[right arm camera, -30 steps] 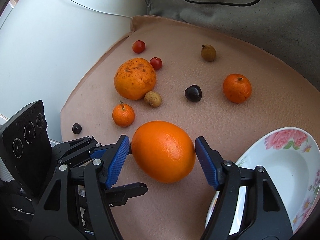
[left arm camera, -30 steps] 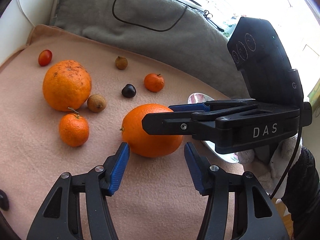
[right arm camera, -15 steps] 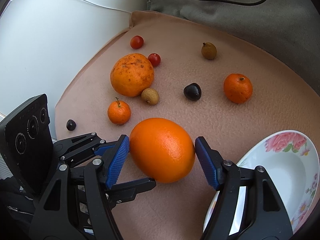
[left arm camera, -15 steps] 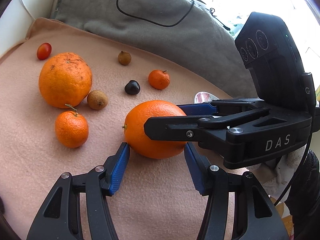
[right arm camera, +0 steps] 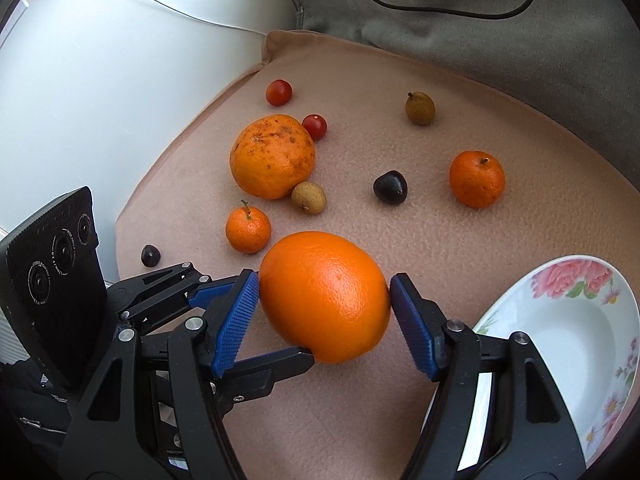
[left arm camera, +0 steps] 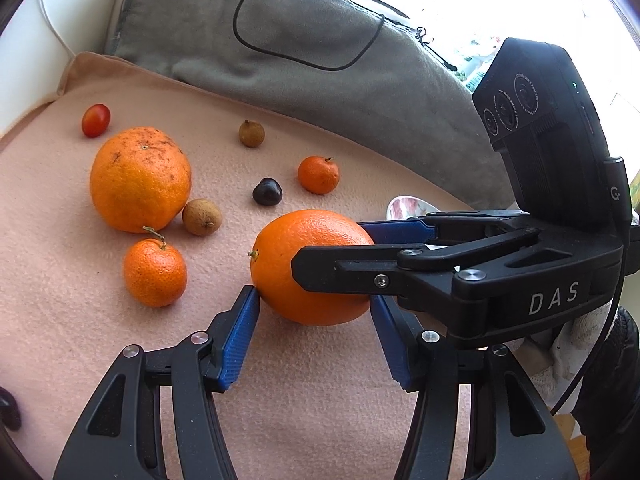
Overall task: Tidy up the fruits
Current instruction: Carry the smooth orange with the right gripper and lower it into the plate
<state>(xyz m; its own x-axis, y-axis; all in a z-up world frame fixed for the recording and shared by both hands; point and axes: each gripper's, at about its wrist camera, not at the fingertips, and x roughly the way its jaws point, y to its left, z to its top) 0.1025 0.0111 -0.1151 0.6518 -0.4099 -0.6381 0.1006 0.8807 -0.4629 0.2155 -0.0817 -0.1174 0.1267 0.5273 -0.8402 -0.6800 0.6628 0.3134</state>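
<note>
**Both grippers at the big orange**

My right gripper [right arm camera: 324,300] brackets the smooth big orange [right arm camera: 325,297] on the pink cloth [right arm camera: 460,264]. Both blue pads [right arm camera: 236,320] sit right at the orange's sides; looks like contact, 2 pads pinching it. The orange rests on the cloth, near centre.

My left gripper [left arm camera: 314,336] comes at the same orange [left arm camera: 308,268] from the near side. Its fingers are spread, tips just at the fruit's lower edge; I cannot tell if the left pad [left arm camera: 238,340] really touches. Not gripping.

Farther left: speckled orange [right arm camera: 272,156], with a brown longan [right arm camera: 308,198] touching or just beside it, small mandarin [right arm camera: 248,229] nearer. 2 cherry tomatoes [right arm camera: 279,92] far left. Dark cherry [right arm camera: 390,187] and second mandarin [right arm camera: 476,179] to the right, greenish longan [right arm camera: 419,108] far. Another dark cherry [right arm camera: 150,255] at the cloth's left edge. Floral plate [right arm camera: 560,340] near right, well apart from the fruit pile. Grey cushion [right arm camera: 460,20] with a black cable behind.
</note>
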